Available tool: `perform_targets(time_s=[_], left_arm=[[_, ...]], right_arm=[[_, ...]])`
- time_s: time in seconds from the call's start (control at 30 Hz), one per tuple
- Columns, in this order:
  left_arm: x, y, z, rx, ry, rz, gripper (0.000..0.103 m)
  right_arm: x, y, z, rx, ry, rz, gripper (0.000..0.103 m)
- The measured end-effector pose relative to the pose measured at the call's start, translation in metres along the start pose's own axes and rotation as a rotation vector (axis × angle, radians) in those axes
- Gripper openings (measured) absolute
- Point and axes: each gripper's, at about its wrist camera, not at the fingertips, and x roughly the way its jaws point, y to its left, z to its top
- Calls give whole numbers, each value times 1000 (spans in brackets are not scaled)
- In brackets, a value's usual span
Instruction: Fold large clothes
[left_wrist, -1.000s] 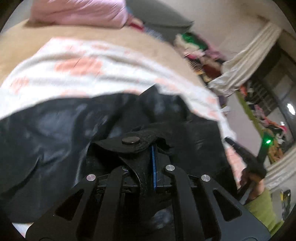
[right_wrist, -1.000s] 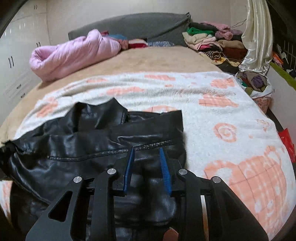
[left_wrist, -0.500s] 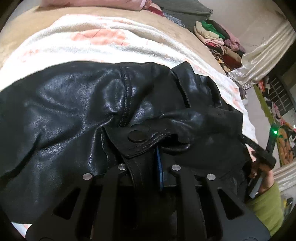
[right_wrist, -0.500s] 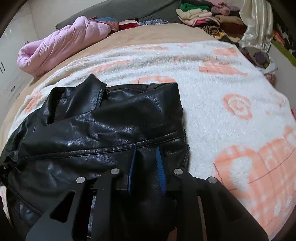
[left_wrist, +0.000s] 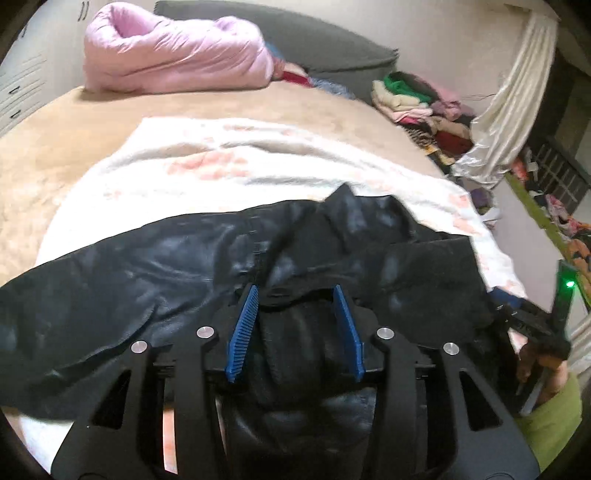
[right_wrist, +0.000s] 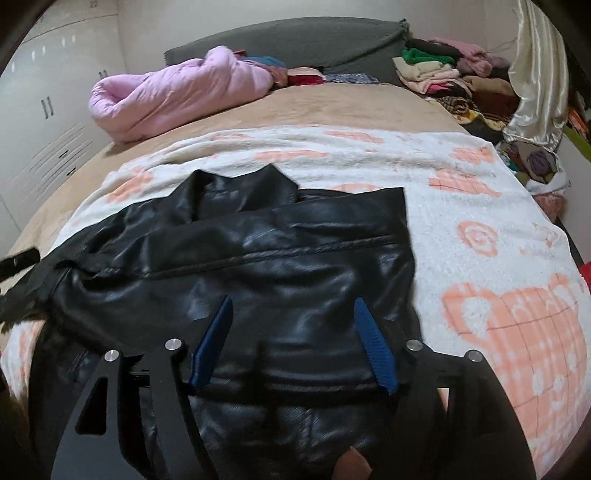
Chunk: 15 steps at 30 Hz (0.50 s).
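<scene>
Left gripper (left_wrist: 295, 295): jaws just opened, released; jacket leather lies between the pads, unpinched.
Right gripper (right_wrist: 291, 306): jaws just opened wide, released, above the jacket's near part.
Black leather jacket (right_wrist: 258, 251): flat on the white-and-peach blanket (right_wrist: 498, 258), collar pointing away.
Jacket's right edge: straight; bare blanket beyond.
Far room: tan bedspread (left_wrist: 92, 122) up to the pink quilt (right_wrist: 177, 96).

In front of you the jacket (right_wrist: 258, 266) lies on the towel (right_wrist: 480, 206), which lies on the bed (right_wrist: 332, 107). Behind it, a rolled quilt (right_wrist: 177, 96) lies to the left and a clothes pile (right_wrist: 443, 74) to the right.
</scene>
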Motion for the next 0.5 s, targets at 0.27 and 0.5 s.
perform_targets(time_s=[0.27,0.5], left_arm=[[49,-12,-34,19,189,72,44],[65,4,-43,-33,224,50,46]], right_arm=[[1,18,-21,-14,50,32,72],[20,6,-37,50,124,-12,73]])
